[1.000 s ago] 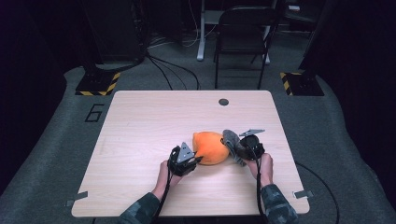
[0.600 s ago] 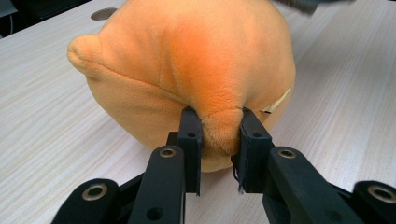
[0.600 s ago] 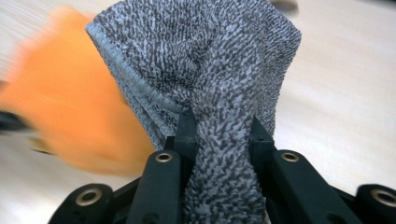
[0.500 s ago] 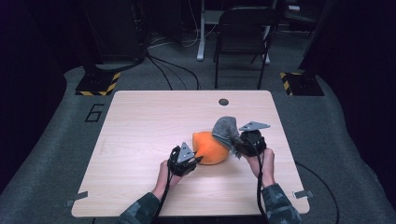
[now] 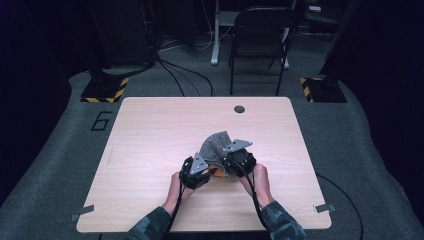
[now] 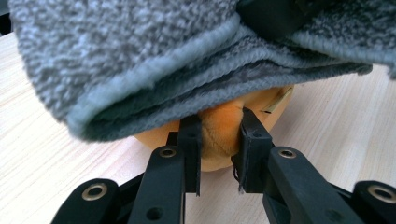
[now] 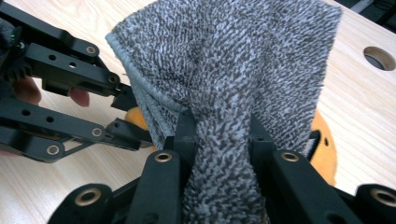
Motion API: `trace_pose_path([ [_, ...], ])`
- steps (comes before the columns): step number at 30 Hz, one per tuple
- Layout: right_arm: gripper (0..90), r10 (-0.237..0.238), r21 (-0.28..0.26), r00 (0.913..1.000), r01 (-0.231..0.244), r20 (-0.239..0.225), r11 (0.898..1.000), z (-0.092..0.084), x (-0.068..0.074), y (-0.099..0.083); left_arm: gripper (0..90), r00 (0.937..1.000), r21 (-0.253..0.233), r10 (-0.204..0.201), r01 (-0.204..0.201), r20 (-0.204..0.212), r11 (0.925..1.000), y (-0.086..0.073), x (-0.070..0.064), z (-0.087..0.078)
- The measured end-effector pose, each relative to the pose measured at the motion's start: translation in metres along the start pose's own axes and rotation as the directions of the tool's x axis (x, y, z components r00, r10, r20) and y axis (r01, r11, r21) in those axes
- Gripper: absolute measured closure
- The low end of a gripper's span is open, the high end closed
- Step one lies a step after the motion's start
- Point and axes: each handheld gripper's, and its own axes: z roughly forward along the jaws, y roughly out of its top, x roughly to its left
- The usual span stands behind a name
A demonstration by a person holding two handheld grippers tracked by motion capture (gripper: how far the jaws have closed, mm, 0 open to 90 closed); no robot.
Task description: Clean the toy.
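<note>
Over on the left side of the desk (image 5: 150,150) I'm keeping the left hand-held gripper (image 6: 219,140) clenched on a fold of the orange plush thing (image 6: 217,135), pinning it down just in front of me, a bit right of the middle. From that gripper's camera the orange fabric is bunching between the two jaws, so that grip looks solid.

Moving to the middle, the grey towel (image 5: 215,145) is draping over the top of the orange thing and covering most of it; from the high view just a sliver of orange (image 5: 219,173) is peeking out between the two grippers.

Over on the right, the right hand-held gripper (image 7: 219,135) is grasping a thick pinch of that towel (image 7: 233,70), with the cloth running up between the jaws and fanning out above them. The left gripper's linkage is sitting just beside it in that view, so the two are working pretty close together.

My read: I'm mid-way through folding or wrapping the towel across the orange thing. Next I'm thinking the right gripper needs to carry the towel edge the rest of the way over and lay it down, while the left one goes on anchoring, without the two grippers bumping into each other.
</note>
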Motion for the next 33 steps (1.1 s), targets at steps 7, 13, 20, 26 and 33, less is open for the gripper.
trace_pose_path([
  [7, 72.7, 0.010, -0.001, 0.9996, -0.010, 0.028, 1.000, -0.007, -0.013, -0.006, 74.6, 1.0000, -0.001, 0.002, -0.002, 0.004, 1.0000, 0.000, -0.001, 0.000],
  [13, 72.7, 0.065, 0.014, 0.9963, -0.066, 0.057, 0.998, -0.012, -0.029, -0.015, 74.6, 1.0000, -0.002, 0.001, -0.001, 0.008, 1.0000, 0.000, 0.000, 0.000],
  [20, 72.8, 0.129, 0.040, 0.9886, -0.133, 0.077, 0.990, -0.009, -0.054, -0.031, 74.6, 0.9999, -0.003, -0.001, 0.001, 0.010, 1.0000, 0.000, 0.000, 0.001],
  [26, 72.9, 0.181, 0.073, 0.9788, -0.189, 0.096, 0.979, 0.000, -0.070, -0.045, 74.6, 0.9999, -0.003, 0.001, -0.001, 0.014, 1.0000, 0.001, -0.001, 0.001],
  [33, 72.9, 0.210, 0.148, 0.9689, -0.229, 0.130, 0.962, 0.016, -0.083, -0.063, 74.5, 0.9999, -0.005, -0.002, 0.003, 0.015, 1.0000, 0.000, 0.000, 0.001],
])
